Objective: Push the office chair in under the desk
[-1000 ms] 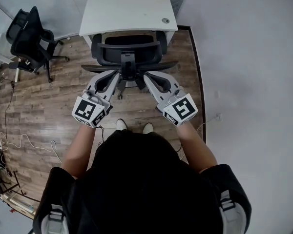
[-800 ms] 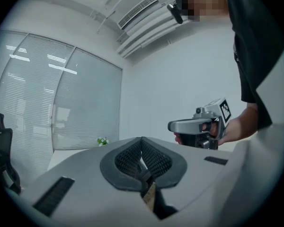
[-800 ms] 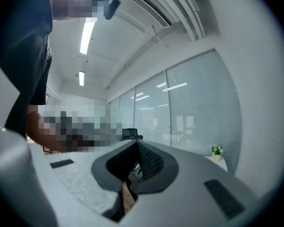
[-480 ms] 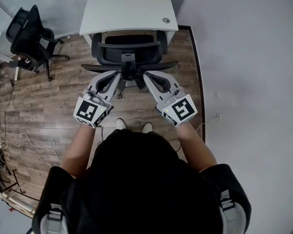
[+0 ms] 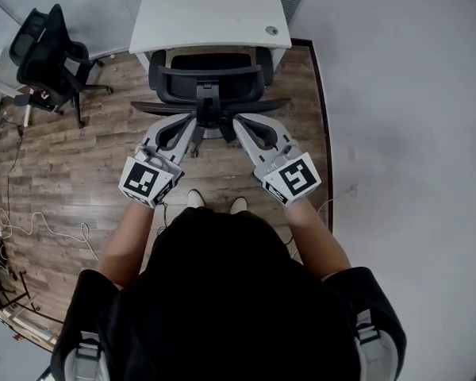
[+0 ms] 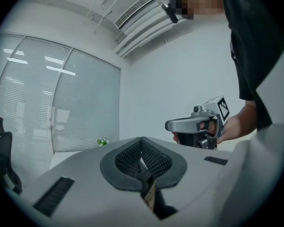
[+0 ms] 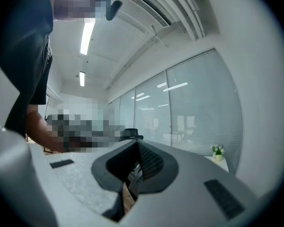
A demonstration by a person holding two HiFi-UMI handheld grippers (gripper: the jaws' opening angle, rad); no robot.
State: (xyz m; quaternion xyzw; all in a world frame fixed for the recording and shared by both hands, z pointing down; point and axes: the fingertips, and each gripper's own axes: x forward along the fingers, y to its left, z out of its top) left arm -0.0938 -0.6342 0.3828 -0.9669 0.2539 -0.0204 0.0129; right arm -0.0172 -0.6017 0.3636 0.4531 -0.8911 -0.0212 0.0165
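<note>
My left gripper [image 5: 192, 122], right gripper [image 5: 237, 122]: jaws closed, empty, tips at office chair [image 5: 210, 82] back. Chair partly under desk [image 5: 206, 18]. Judged next: level forward push, both sides evenly.

Black office chair [image 5: 210, 86]; white desk [image 5: 206, 14]; brown wood-grain plank floor [image 5: 79, 165] (second chair [image 5: 44, 54] black too).

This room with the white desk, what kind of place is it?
Most likely an office. There is a white desk, a black office chair on wheels in front of it, and glass walls with blinds behind.
</note>
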